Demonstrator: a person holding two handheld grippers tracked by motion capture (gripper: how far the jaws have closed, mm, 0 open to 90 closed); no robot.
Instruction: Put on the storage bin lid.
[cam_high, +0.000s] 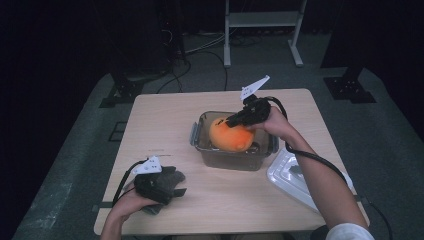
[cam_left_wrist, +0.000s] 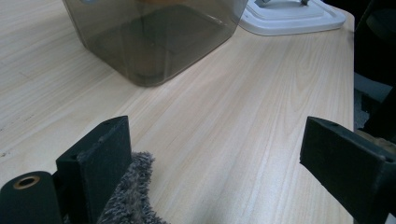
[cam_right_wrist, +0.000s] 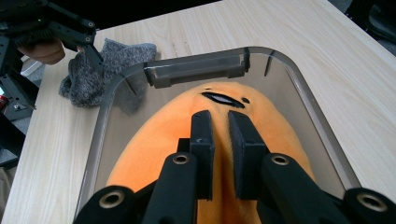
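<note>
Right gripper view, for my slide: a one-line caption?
Right gripper pinches a soft orange plush toy inside a clear smoky plastic container.

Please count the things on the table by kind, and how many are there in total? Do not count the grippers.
Orange plush toy: 1
Clear smoky plastic container: 1
White plastic lid: 1
Grey fuzzy cloth: 1
Total: 4

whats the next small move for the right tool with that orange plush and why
Probably lower it further, then let go: the right tool is pinched shut on the orange plush toy, which sits partly inside the clear smoky plastic container but still bulges above its rim.
</note>
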